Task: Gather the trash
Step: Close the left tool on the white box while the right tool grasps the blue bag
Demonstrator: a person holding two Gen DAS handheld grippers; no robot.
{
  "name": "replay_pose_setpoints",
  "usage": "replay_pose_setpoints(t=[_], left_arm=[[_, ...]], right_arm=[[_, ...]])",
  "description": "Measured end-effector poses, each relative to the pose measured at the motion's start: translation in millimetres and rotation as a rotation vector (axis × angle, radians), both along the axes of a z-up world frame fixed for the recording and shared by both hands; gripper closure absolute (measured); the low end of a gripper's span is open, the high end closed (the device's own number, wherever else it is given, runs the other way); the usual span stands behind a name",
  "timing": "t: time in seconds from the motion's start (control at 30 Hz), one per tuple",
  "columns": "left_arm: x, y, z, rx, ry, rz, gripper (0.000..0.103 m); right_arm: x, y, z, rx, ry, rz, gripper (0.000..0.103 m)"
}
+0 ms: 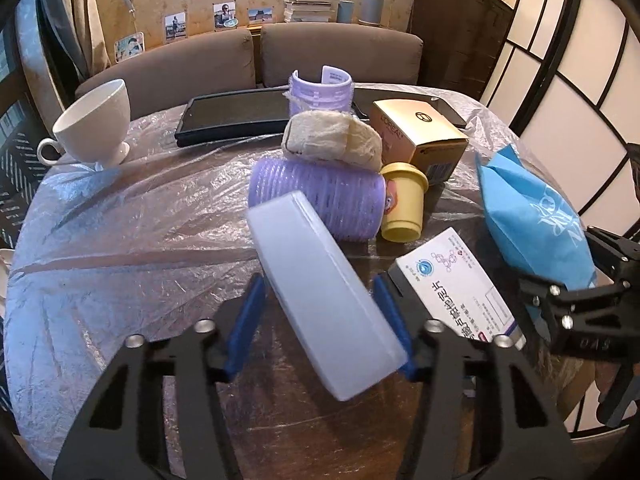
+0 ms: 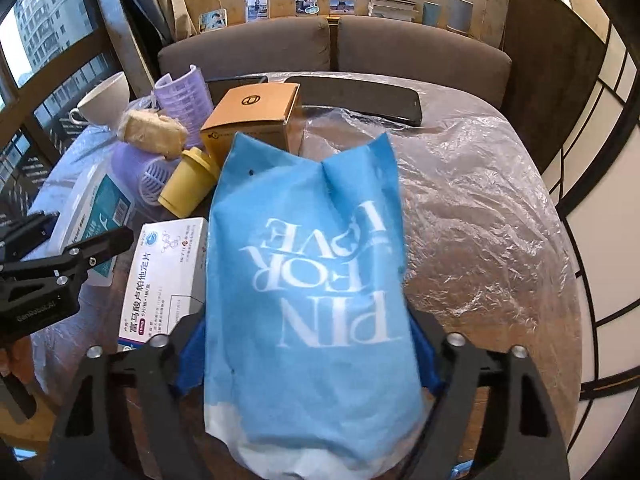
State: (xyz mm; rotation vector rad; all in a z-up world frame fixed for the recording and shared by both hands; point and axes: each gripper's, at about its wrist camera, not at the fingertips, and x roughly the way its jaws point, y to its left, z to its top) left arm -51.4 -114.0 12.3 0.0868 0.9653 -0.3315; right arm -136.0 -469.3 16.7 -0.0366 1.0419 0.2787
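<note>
Room: brown sofa (image 1: 256,60) behind a round table (image 1: 100,248) covered in crinkled clear plastic sheet; paper-panel screen on the right
Left gripper (image 1: 320,312): jaws partly closed, both blue pads against the sides of a pale translucent flat case (image 1: 320,292), which is tilted with one end raised toward the clutter
Right gripper (image 2: 308,356): jaws about half closed, blue pads pressed into both sides of a blue fabric bag (image 2: 308,280)
Bag look: soft light-blue cloth, white lettering seen upside down, whitish at the near end, top corners pointing away toward the sofa
Case look: frosted, rounded corners, thin seam along its edge
Clutter: purple ribbed roller (image 1: 320,204) lying just beyond the case, yellow cup (image 1: 402,204) touching it, beige sponge (image 1: 332,142) on top, gold carton (image 1: 420,136) behind, white medicine box (image 1: 456,284) between the two grippers
Edges: white cup (image 1: 96,124) near the left rim; black tray (image 1: 236,116) at the far edge
Open room: bare plastic sheet left of the case and right of the bag
</note>
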Motion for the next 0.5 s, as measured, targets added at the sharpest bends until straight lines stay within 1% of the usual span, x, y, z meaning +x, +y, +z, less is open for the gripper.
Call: replay_pose_setpoints(t=[0.1, 0.13, 0.17, 0.23, 0.33, 0.5], left_arm=[[-2.4, 1.0, -0.3, -0.005, -0.002, -0.008, 0.058], [-3.3, 1.3, -0.6, -0.007, -0.002, -0.012, 0.065], [-4.0, 1.8, -1.2, -0.009, 0.002, -0.015, 0.069], [-5.4, 3.7, -2.1, -0.017, 0.007, -0.017, 0.071], [-6.2, 5.9, -1.9, -0.031, 0.011, -0.016, 0.074], [-9.9, 11.2, 0.4, -0.061, 0.018, -0.014, 0.075]], right_arm=[[-0.5, -3.8, 1.6, 0.015, 0.001, -0.008, 0.037], [-0.4, -5.6, 2.0, 0.021, 0.000, -0.012, 0.041], [-0.6, -7.8, 2.3, 0.024, -0.001, -0.014, 0.043], [-3.1, -11.4, 2.9, 0.035, -0.001, -0.021, 0.048], [-4.4, -16.1, 6.4, 0.063, -0.001, -0.035, 0.052], [-6.0, -27.0, 14.3, 0.133, 0.008, -0.055, 0.052]])
